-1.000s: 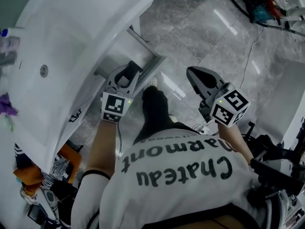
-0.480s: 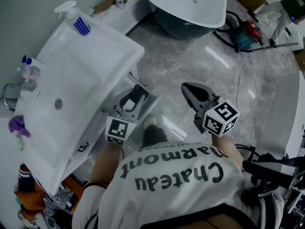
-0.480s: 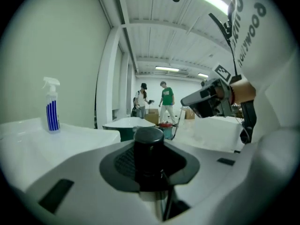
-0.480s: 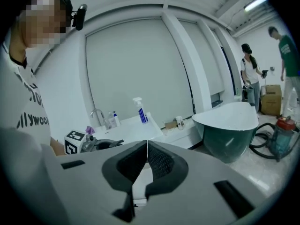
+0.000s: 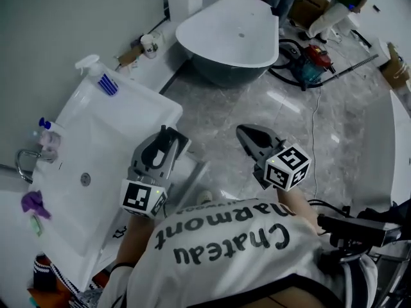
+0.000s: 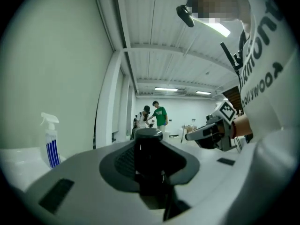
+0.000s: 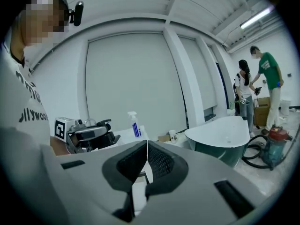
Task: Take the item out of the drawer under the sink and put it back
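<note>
Beside sink (image 5: 96,140), left gripper (image 5: 168,138) clamps dark cylinder (image 6: 148,156) upright; right gripper (image 5: 246,133) closed, empty.

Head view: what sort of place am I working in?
Probably a bathroom mock-up in a workshop hall: a white sink, a freestanding bathtub, and a vacuum with hoses on the marble floor.

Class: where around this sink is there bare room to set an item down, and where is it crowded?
Free: the sink's bare bowl beside the spray bottle; the floor between sink and bathtub. Crowded: around the faucet, with a small bottle and a purple thing; the floor beyond the bathtub, with cables and a red machine.
</note>
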Motion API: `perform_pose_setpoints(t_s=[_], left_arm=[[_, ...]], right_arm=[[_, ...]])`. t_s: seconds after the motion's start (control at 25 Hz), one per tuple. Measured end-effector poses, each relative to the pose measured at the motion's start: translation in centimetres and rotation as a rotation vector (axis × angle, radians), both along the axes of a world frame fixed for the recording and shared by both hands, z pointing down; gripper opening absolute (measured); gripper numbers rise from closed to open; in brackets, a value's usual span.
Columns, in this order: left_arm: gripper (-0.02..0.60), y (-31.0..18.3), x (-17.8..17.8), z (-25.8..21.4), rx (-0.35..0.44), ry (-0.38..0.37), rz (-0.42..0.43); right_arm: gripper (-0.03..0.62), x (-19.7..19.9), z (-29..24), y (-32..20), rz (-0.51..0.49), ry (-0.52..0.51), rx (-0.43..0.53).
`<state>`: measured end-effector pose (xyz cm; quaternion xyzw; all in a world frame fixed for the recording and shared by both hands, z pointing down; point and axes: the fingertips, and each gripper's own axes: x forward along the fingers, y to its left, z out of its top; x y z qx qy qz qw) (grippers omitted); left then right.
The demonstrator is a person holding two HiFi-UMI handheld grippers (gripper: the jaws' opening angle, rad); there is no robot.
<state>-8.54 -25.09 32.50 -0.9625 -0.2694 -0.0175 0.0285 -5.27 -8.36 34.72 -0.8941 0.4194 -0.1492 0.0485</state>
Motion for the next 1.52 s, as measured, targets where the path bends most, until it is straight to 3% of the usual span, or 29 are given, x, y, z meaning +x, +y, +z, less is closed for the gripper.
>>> perform_pose_setpoints(t_s=[0.24, 0.72, 1.2, 1.52], left_arm=[[0.114, -0.2, 0.3, -3.2, 0.032, 0.066, -0.015], [0.114, -1.3, 2.0, -6.1, -0.056, 0.112, -0.142], [0.112, 0.3, 5.9, -7.1, -0.096, 0.145, -0.431], [0.112, 0.6, 6.1, -6.5, -0.101, 0.169, -0.632]], right_arm=[[0.012, 0.7, -0.4, 1.0, 0.032, 0.003, 0.016], [0.012, 4.2, 1.0, 0.5, -0.055, -0.014, 0.035], [0.012, 14.5, 0.1, 2.7, -0.269, -0.008, 0.023], [0.012, 18.0, 1.9, 2.7, -0.423, -0.025, -0.002]])
